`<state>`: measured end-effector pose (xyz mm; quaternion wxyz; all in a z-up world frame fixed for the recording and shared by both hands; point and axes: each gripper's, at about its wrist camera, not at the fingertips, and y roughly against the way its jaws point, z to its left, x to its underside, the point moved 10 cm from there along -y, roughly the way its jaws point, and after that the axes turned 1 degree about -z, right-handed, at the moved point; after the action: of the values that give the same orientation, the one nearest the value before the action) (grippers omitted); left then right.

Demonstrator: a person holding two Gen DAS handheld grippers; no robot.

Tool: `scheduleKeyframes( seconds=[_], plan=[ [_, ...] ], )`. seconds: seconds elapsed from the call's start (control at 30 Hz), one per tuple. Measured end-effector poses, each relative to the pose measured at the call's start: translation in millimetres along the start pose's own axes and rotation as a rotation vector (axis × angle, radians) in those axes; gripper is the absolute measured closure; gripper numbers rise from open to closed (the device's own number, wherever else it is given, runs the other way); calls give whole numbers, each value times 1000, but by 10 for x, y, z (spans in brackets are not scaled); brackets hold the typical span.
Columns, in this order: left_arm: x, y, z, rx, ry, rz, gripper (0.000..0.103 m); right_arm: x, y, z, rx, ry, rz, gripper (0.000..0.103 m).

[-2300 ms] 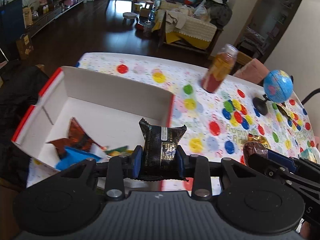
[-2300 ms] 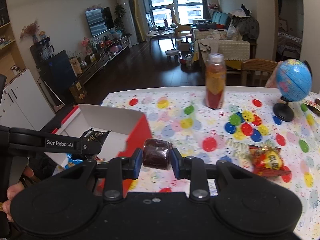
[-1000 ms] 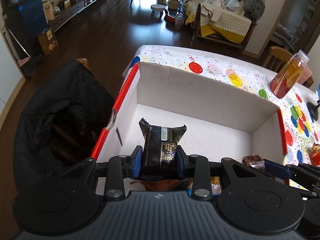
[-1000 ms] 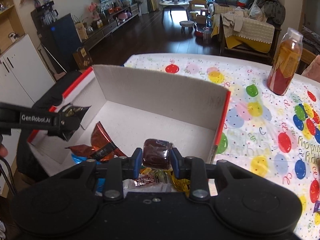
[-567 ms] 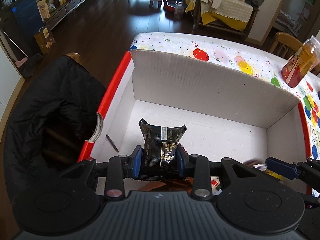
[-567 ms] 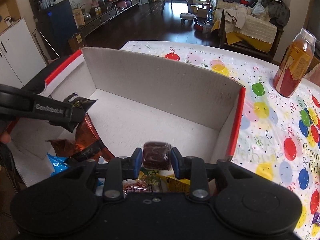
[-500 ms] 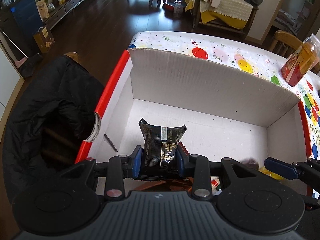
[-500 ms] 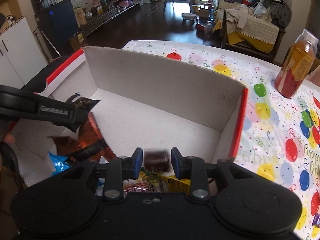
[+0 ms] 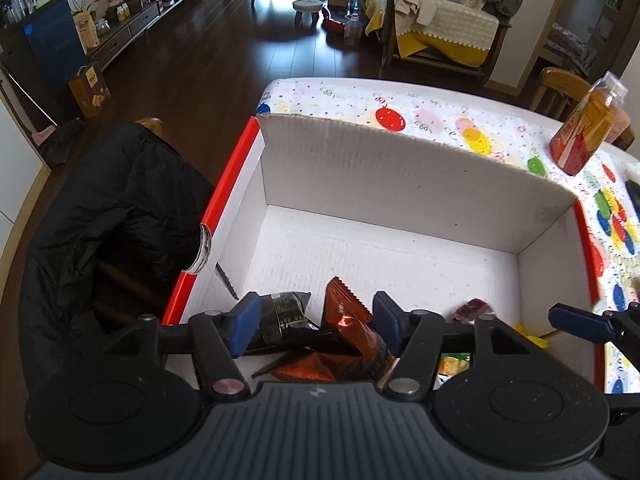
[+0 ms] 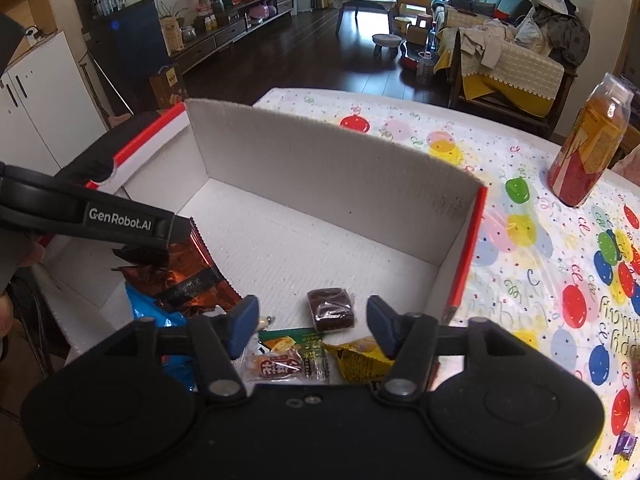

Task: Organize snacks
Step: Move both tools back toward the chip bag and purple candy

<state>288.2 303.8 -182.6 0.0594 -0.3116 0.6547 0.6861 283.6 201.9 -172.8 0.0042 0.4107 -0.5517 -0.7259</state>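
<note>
White lettering reading "GenRobot.AI" runs along the side of the left gripper (image 10: 120, 220), a black arm seen from the right wrist camera reaching in over the cardboard box (image 10: 320, 168).

On the balloon-patterned tablecloth (image 10: 540, 240), curly dark lettering near the right edge appears sideways and partly cut off; it seems to be part of a birthday greeting, but only a few letters can be made out.

A small clear snack packet (image 10: 280, 366) lying in the box carries a red label with white Chinese characters, too small to read with certainty.

The drink bottle (image 10: 588, 148) has a printed yellow and red label, its text too blurred to read.
</note>
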Motion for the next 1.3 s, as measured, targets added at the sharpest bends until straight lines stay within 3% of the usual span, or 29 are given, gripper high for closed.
scheduleKeyframes(
  seconds=[0.4,0.73,1.23,1.3],
  plan=[
    [65,416,-109,35,-5,-50,25,-1,441,-94,-6,-44,-67,20],
    [122,739,-223,75,3,-95,21,53,797,-155,-16,-82,-118,10],
    [254,1082,-617,150,-26,-142,16,229,1340,-460,-22,-142,-191,1],
    [278,1118,-698,160,-35,-149,10,272,1415,-527,-21,-153,-204,1]
  ],
)
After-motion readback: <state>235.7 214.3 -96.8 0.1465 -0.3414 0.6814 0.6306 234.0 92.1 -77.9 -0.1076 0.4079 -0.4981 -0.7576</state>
